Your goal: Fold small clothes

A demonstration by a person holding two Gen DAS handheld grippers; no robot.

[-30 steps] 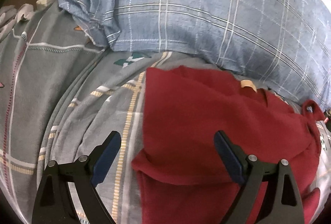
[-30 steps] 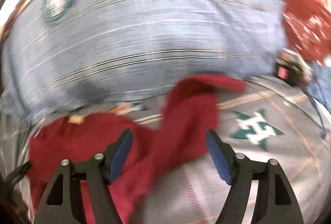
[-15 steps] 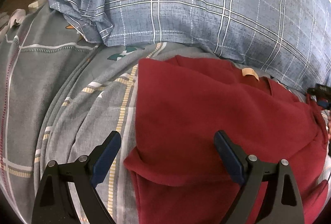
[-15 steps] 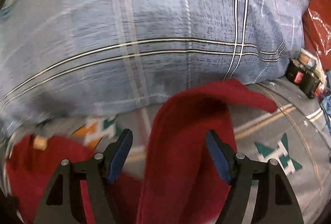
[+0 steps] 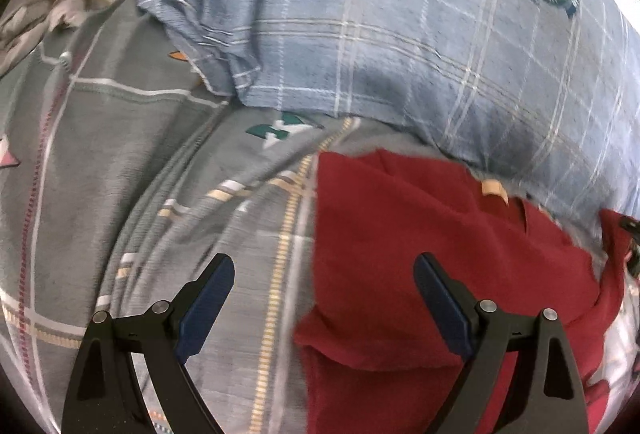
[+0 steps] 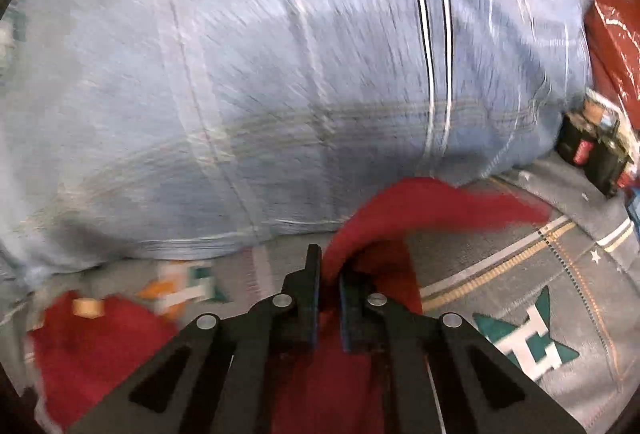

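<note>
Nearest the right wrist camera, the right gripper [image 6: 329,288] has just closed its jaws, and red cloth is pinched between them: a sleeve-like strip of the red garment [image 6: 396,209] that rises from the pads and arcs away toward one o'clock. The rest of that garment lies at eight o'clock in this view, flat on the grey patterned bedcover [image 6: 500,270], with a tan neck label showing.

In the left wrist view the left gripper [image 5: 324,302] stands wide with nothing between its pads; the garment's left edge runs up between them, and its body spreads toward three o'clock. Beyond, at twelve o'clock, sits the blue plaid pillow [image 5: 400,33], touching the garment's far edge (or just overlapping it; the blur leaves this unclear).

The risk: the grip looks to be on a narrow bunch of cloth, so a brisk pull could slip it free or drag the whole garment askew, spoiling the fold line. The pillow could also snag the sleeve.
</note>
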